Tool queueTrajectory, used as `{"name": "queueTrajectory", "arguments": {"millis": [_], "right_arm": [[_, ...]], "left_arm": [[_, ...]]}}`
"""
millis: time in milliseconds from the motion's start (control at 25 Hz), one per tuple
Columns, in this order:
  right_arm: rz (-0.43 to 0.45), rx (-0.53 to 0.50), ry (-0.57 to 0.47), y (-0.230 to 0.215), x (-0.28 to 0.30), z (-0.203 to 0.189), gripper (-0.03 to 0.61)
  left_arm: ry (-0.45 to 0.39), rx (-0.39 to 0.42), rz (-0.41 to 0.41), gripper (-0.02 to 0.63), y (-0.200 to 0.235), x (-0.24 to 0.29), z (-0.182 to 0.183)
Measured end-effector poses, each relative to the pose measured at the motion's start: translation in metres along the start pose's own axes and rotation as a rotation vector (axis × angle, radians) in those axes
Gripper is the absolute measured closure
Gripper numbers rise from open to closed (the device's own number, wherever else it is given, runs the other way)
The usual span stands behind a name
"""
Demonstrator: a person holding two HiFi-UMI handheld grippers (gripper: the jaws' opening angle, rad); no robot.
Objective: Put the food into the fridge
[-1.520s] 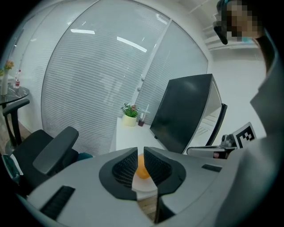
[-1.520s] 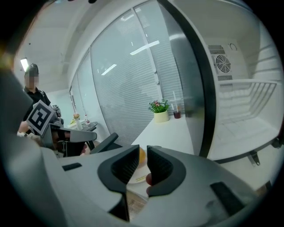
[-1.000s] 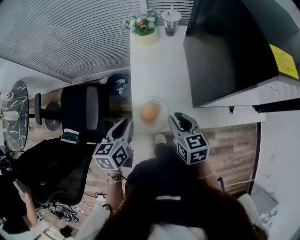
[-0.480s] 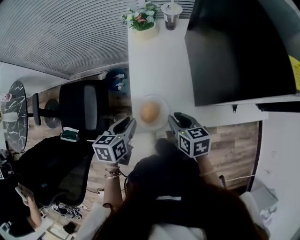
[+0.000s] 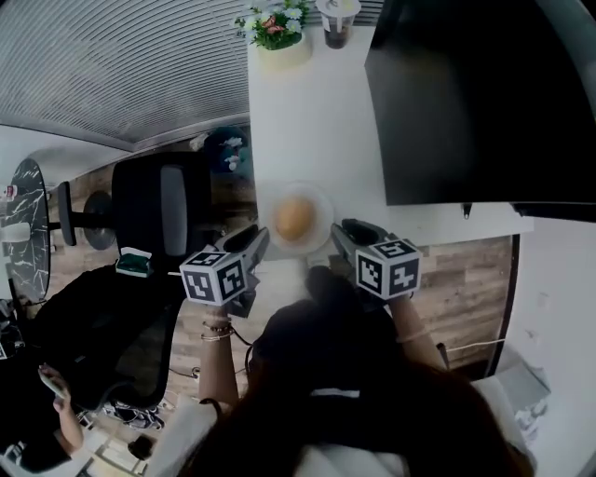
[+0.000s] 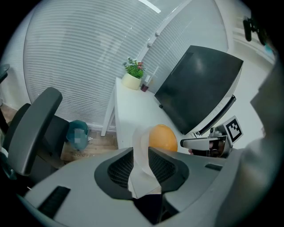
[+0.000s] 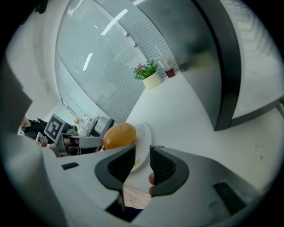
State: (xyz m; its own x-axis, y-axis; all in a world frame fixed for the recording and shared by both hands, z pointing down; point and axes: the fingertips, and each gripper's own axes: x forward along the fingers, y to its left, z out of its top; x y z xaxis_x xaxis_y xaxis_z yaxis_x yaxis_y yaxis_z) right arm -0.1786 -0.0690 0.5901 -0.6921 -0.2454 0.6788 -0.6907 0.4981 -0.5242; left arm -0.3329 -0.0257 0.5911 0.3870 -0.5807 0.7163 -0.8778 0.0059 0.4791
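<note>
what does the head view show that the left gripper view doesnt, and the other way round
Only the head view: the marker cube on the left gripper, the person's own dark hair, another person at the lower left, and a round marble table.
Only the left gripper view: the plate rim lined up in the gap between that gripper's jaws, which have just been opening and stand apart.
Both: the orange food on that plate, the black fridge, the plant, the cup and the office chair.
</note>
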Motion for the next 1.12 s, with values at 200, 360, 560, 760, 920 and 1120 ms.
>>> {"name": "queueTrajectory", "arguments": {"millis": [200,360,560,760,920,1120], "right_arm": [[0.011,0.009,0.031,-0.003,0.007,-0.002,0.472],[0.021,0.023,0.04,-0.003,0.011,-0.002,0.472],[0.03,0.032,0.06,-0.004,0.018,-0.001,0.472],[0.02,0.031,0.087,-0.006,0.022,-0.003,0.465],[0.009,0.036,0.104,-0.007,0.025,-0.005,0.465],[0.034,0.064,0.116,-0.006,0.028,-0.006,0.465]], "left_arm": [[0.021,-0.006,-0.001,0.503,0.002,0.007,-0.002],[0.031,-0.007,-0.001,0.503,0.003,0.01,-0.003],[0.042,-0.021,-0.007,0.503,0.007,0.015,-0.002],[0.06,-0.025,-0.019,0.503,0.009,0.021,-0.001],[0.075,-0.021,-0.024,0.503,0.009,0.027,-0.001],[0.084,-0.014,-0.033,0.503,0.009,0.031,-0.001]]}}
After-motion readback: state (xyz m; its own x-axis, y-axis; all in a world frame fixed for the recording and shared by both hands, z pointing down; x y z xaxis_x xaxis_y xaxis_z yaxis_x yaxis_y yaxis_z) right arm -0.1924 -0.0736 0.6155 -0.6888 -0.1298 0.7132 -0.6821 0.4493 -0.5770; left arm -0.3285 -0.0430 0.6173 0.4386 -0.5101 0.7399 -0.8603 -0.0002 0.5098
